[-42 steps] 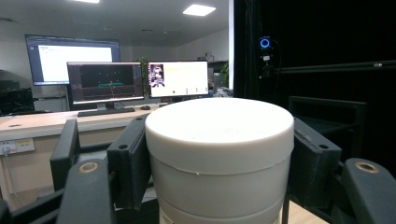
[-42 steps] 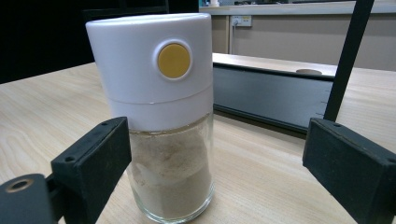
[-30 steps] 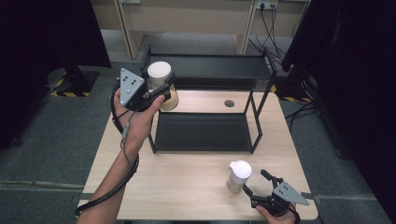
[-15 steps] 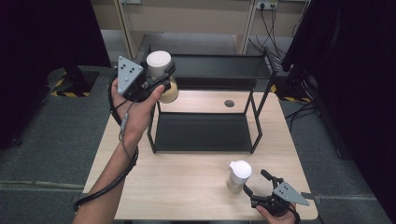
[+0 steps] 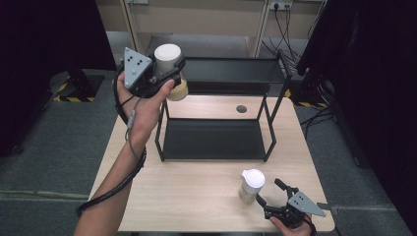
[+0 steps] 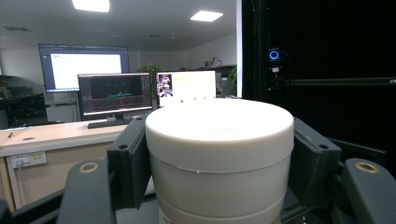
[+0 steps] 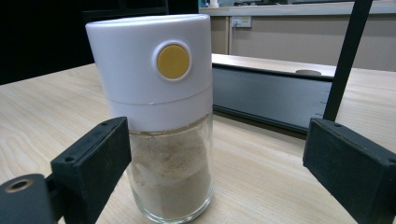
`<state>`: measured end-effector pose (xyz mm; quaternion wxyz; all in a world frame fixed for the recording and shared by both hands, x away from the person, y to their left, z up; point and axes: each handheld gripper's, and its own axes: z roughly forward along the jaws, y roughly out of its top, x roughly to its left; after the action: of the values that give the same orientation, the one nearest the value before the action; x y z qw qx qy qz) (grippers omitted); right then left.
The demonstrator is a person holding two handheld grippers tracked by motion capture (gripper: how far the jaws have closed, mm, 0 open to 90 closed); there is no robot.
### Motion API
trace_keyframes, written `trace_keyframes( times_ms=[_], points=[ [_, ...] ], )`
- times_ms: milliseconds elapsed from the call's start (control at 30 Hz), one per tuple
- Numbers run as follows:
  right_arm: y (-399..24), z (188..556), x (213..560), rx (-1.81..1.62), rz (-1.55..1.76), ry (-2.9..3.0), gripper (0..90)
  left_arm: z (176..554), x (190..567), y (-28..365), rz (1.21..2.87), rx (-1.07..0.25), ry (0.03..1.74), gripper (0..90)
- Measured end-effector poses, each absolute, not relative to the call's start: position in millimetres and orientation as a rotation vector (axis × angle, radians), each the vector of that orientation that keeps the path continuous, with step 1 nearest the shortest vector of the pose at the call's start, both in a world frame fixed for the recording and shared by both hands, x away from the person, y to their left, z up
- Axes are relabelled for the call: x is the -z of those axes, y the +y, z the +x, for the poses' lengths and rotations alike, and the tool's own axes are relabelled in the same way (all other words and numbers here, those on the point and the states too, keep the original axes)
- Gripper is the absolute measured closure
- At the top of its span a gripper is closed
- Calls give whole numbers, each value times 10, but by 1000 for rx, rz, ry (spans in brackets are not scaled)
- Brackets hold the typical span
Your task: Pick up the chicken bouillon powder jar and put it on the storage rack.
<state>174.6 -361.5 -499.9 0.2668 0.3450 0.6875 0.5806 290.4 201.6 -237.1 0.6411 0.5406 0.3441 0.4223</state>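
The left gripper (image 5: 169,78) is pinching a white-lidded jar (image 5: 167,56) level with the black rack's (image 5: 231,73) top shelf, not yet shelved, while the right gripper (image 5: 268,196), jaws spread, is flanking the spice shaker (image 5: 252,186) standing on the bench (image 5: 196,191).

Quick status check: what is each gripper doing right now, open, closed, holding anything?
Left gripper: closed on the white-capped jar, held up beside the black shelf rack.
Right gripper: open, jaws either side of the spice shaker on the table, not touching it.
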Motion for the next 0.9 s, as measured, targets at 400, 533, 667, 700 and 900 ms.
trace_keyframes(
  times_ms=[400,533,667,700,900],
  points=[
    [-3612,1743,4996,-1565,932,1857,78,3060,2234,2012,1225,-995,823,330],
    [-3614,1745,4999,-1566,929,1856,78,3134,2177,2011,1226,-1016,833,330],
    [-3615,1744,4999,-1567,931,1856,77,3206,2129,2015,1227,-1024,843,330],
    [-3616,1745,4999,-1568,931,1856,77,3226,2120,2015,1227,-1028,844,330],
    [-3618,1746,5000,-1569,931,1856,77,3353,2082,2011,1235,-1036,867,330]
  ],
)
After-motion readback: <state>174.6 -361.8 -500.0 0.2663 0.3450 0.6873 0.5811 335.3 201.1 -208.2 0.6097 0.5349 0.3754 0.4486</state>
